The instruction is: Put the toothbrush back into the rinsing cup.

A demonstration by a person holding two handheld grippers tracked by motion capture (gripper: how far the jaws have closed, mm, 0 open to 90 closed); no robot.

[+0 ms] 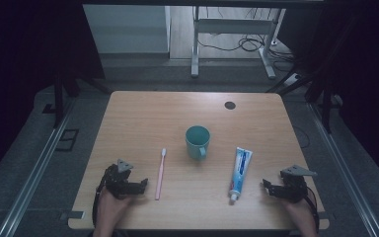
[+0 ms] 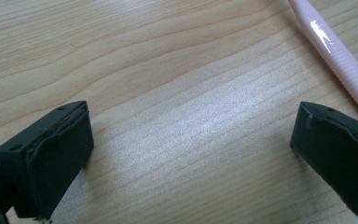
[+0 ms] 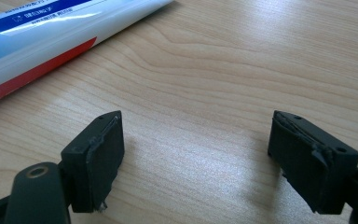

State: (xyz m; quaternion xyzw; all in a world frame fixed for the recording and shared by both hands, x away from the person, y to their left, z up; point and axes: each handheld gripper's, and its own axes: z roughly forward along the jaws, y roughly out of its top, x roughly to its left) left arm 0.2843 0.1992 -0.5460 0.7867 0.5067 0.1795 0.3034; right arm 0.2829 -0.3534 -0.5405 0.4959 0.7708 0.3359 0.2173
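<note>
Left gripper [image 1: 139,186]: you hold it low at the table's 7 o'clock corner; its fingers [image 2: 51,154] stand spread wide with bare wood between them, pinching nothing.
Right gripper [image 1: 267,187]: you hold it at the 5 o'clock corner; fingers [image 3: 98,158] likewise spread apart over bare wood, holding nothing.
Toothbrush [image 1: 161,173]: pink, lying flat just at 3 o'clock of your left gripper, head pointing to 12 o'clock, apart from the fingers.
Toothpaste tube [image 1: 240,173]: white and blue, flat on the table just at 9 o'clock of your right gripper, cap end toward you.
Cup [image 1: 197,141]: teal, upright near the middle of the table [image 1: 143,118], between brush and tube and a little toward 12 o'clock of both.
High view adds: the whole layout, both of your hands, the cup, and a dark round spot [image 1: 230,105] near the far edge.
Left gripper view adds: the ribbed, glossy handle of the toothbrush [image 2: 335,56] at 1 o'clock beyond the fingers, its lower stretch passing close by one fingertip.
Right gripper view adds: the tube's [image 3: 51,42] red stripe and blue print at 11 o'clock, well clear of the fingers.
</note>
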